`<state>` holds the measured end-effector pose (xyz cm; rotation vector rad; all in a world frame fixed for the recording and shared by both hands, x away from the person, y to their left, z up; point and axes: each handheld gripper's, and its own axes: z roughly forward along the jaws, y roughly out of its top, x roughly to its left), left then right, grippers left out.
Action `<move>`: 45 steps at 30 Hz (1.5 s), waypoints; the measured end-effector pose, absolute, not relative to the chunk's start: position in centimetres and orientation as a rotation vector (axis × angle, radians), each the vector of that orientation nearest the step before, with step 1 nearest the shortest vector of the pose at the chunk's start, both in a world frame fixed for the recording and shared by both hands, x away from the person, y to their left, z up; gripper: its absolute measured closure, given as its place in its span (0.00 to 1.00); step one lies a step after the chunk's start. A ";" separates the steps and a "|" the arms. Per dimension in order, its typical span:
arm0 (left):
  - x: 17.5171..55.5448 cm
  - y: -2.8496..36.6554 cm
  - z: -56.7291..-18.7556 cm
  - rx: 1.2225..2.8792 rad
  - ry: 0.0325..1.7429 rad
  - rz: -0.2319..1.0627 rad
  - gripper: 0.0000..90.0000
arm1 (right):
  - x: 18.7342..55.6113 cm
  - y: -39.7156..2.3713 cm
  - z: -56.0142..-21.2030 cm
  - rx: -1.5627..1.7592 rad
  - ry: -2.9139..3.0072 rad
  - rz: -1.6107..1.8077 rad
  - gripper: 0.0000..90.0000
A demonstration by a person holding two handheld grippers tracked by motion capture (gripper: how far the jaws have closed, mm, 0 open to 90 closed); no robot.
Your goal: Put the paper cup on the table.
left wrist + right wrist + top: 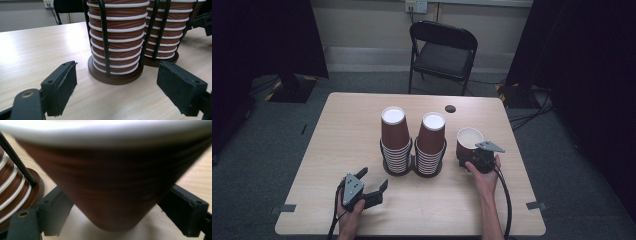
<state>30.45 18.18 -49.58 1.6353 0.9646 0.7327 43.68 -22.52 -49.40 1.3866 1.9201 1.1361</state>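
The light wooden table (337, 150) stands on grey carpet (252, 150), with a black chair (443, 50) behind it. The left gripper (373, 184) rests wide open. The right gripper (476, 156) holds the single brown cup (469, 141) between its jaws.

Single cup (469, 141) right of two cup stacks (413, 145)

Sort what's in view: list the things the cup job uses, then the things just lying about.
In use: single brown cup standing upright between the right gripper jaws; two cup stacks in black wire holders; left gripper, open and empty.

Lying about: black folding chair; round black hole cover in the table; wall socket.
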 end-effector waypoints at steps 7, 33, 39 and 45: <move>30.4 18.1 -49.6 1.625 0.985 0.748 0.18 | 42.5 -23.0 -48.7 1.381 1.881 1.175 0.15; 30.2 18.1 -49.6 1.568 1.070 0.807 0.18 | 34.8 -21.1 -47.7 1.285 1.729 1.322 0.19; 30.2 18.0 -49.6 1.568 1.081 0.807 0.18 | 33.3 -20.1 -47.9 1.260 1.741 1.371 0.20; 29.9 17.8 -49.6 1.570 1.082 0.805 0.18 | 31.8 -18.7 -48.4 1.245 1.751 1.414 0.20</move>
